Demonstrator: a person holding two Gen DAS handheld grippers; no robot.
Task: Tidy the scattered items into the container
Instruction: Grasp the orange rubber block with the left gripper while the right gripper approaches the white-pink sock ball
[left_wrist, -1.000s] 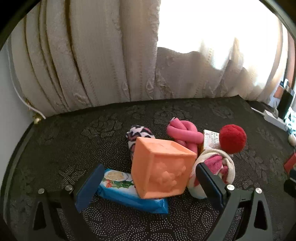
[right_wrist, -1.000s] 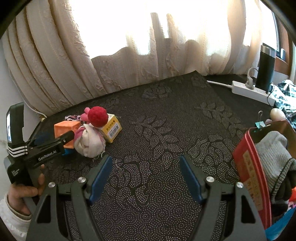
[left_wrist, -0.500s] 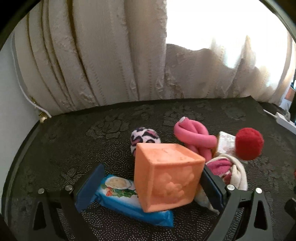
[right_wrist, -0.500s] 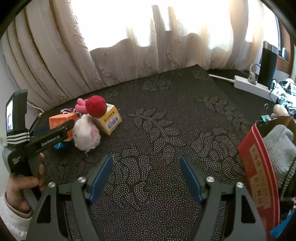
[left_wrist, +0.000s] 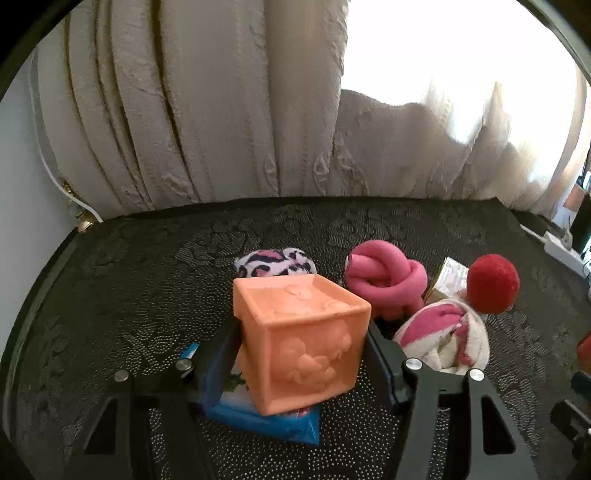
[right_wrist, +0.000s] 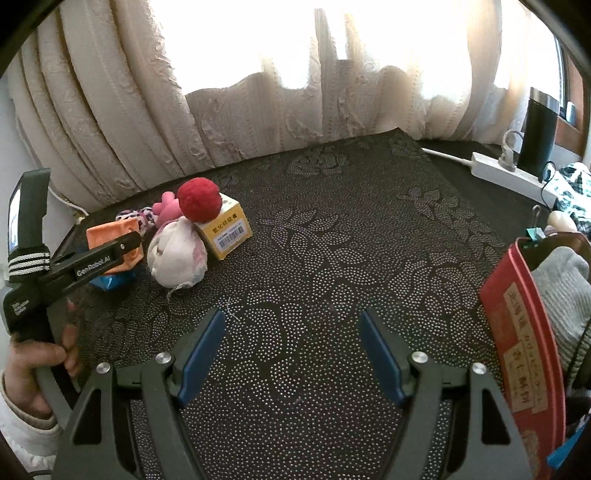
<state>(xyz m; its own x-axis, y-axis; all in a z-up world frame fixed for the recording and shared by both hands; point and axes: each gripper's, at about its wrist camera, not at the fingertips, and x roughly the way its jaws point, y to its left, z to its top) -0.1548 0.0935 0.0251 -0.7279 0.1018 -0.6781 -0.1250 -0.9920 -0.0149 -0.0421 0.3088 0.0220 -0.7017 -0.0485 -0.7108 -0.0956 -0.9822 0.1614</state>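
Now the left gripper (left_wrist: 301, 354) has just been closing, and its jaws sit against the two side faces of the orange cube (left_wrist: 301, 341), which rests on a blue snack packet (left_wrist: 266, 417) at the left of the dark patterned table (left_wrist: 129, 295). Probably a hollow, light, squashy toy, it should take a gentle squeeze on flat faces. The right gripper (right_wrist: 291, 356) hangs wide and empty near the red container (right_wrist: 517, 350).

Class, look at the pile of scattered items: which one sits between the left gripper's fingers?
The orange embossed rubber cube. The left gripper brackets its two sides; every other item lies outside its fingers.
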